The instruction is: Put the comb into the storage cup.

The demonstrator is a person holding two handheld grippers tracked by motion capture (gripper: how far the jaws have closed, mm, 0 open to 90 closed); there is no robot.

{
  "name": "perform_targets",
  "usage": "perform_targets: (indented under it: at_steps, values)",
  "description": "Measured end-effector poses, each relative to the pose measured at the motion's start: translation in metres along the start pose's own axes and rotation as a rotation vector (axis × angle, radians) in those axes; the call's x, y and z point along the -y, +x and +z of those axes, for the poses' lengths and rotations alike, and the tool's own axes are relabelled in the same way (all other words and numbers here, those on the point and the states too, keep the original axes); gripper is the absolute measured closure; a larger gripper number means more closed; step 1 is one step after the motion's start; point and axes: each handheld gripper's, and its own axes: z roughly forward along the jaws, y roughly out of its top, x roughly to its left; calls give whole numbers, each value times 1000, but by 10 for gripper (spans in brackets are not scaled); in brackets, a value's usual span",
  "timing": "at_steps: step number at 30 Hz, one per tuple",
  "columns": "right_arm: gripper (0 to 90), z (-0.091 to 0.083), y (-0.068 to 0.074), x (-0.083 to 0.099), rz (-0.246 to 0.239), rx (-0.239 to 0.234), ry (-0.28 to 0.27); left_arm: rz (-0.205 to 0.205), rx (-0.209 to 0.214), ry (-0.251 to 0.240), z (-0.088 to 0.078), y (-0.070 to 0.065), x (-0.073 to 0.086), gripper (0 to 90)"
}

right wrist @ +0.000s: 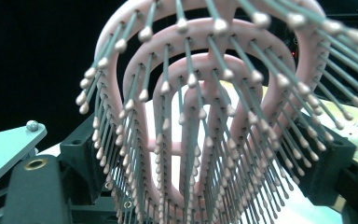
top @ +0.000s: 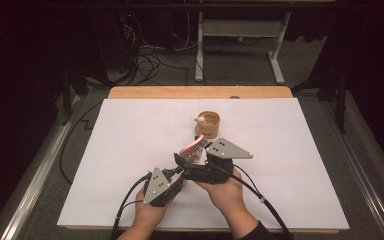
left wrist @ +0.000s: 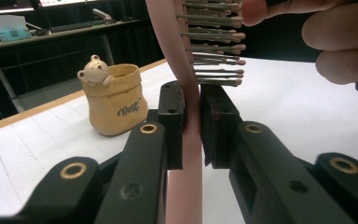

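Note:
A pink hairbrush (top: 192, 148) with grey bristles stands tilted above the middle of the white table. My left gripper (top: 178, 171) is shut on its thin handle (left wrist: 190, 140), with both pads flat against it. In the right gripper view the brush head (right wrist: 205, 74) faces the camera with its bristles. My right gripper (right wrist: 200, 149) has a jaw against each side of the head and is shut on it. A tan bag-shaped pot (top: 208, 123) with a small bear on its rim (left wrist: 95, 70) stands just beyond the brush.
A white sheet (top: 130, 150) covers the table, and the wooden edge (top: 200, 92) shows at the far side. Cables trail from both grippers toward the near edge. Dark floor, cables and a desk frame (top: 240, 30) lie beyond the table.

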Motion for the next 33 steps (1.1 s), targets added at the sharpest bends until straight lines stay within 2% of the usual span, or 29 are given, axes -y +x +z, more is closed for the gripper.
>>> perform_targets:
  at_steps: [4, 6, 14, 15, 18, 19, 22, 23, 25, 27, 30, 32, 33]
  values:
    - [204, 0, 1, -1, -6, 1, -1, -10, 4, -2, 0, 1, -1, 779]
    - [204, 0, 1, -1, -5, -3, -1, -21, 2, 2, 0, 1, -1, 731]
    - [204, -1, 1, -2, -8, 3, -3, -30, 22, 7, 0, 2, -2, 684]
    - [204, -1, 0, -2, -7, 3, -3, -33, 24, 11, 0, 3, -2, 653]
    - [204, -1, 0, -3, -5, 5, -5, -31, 29, 15, 0, 3, -2, 634]
    - [204, -2, 0, -4, -9, 6, -7, -32, 32, 15, 0, 3, -2, 588]
    - [204, -3, -1, -5, -8, 11, -10, -33, 39, 24, 0, 4, -1, 572]
    - [204, -4, -1, -5, -5, 13, -7, -37, 42, 28, 1, 4, -1, 533]
    - [203, -5, -2, -6, -17, 19, -12, -42, 47, 38, 1, 5, -1, 528]
    - [203, -6, -3, -6, -14, 20, -9, -57, 60, 42, 2, 7, -1, 472]
    - [203, -8, -4, -8, -16, 24, -16, -68, 72, 58, 2, 10, 0, 470]
    - [203, -9, -5, -8, -17, 27, -20, -81, 79, 69, 2, 12, 0, 391]
    - [203, -10, -6, -9, -17, 29, -22, -82, 85, 68, 2, 13, 0, 390]
